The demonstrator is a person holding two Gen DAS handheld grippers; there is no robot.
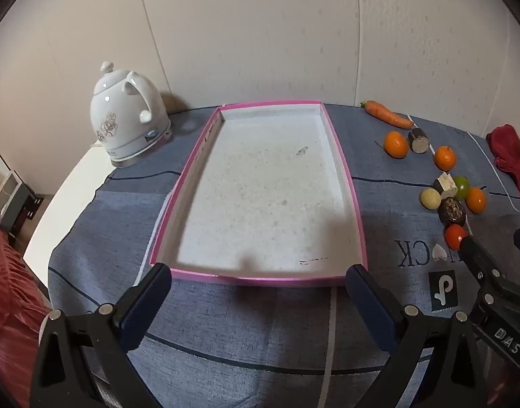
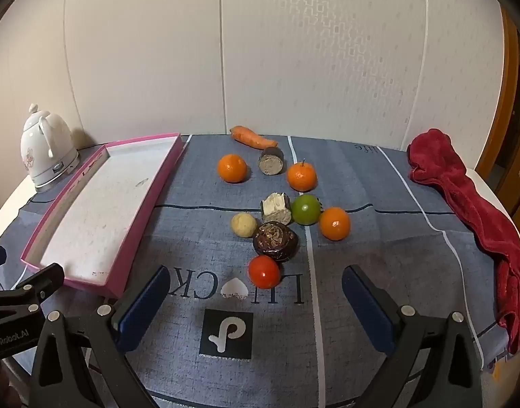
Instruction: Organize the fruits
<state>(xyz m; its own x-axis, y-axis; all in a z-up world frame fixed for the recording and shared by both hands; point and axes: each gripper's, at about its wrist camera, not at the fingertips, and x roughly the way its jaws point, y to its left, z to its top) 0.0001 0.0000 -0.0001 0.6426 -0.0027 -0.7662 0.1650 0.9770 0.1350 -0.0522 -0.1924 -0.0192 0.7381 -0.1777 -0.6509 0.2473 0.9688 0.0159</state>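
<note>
Tray: a pink-rimmed shallow tray point(image 1: 358, 224) with a white floor lies on the blue-grey tablecloth point(image 1: 246, 326), its long axis running away from the left wrist camera toward the wall; nothing lies in it.
Fruit cluster: right of the tray, well apart from it, on the cloth.
Carrot: the carrot point(image 2: 253, 139) lies farthest back, long axis slanting, its thick end toward the tray side and its tip toward the right.
Round fruits: three oranges point(image 2: 232, 168), a green fruit point(image 2: 306, 209), a pale yellow ball point(image 2: 243, 224), a dark brown fruit point(image 2: 275, 240) and a red tomato point(image 2: 264, 271) nearest the right claw.
Cut pieces: two dark-skinned stubs, one point(image 2: 271, 160) showing its grey cut face toward the camera.
Left gripper point(image 1: 258, 284): jaws spread wide, nothing between them, at the tray's near rim.
Right gripper point(image 2: 255, 289): jaws spread wide, empty, the tomato just beyond the fingertips.
Surroundings: white kettle point(image 1: 127, 125), red towel point(image 2: 464, 197).
</note>
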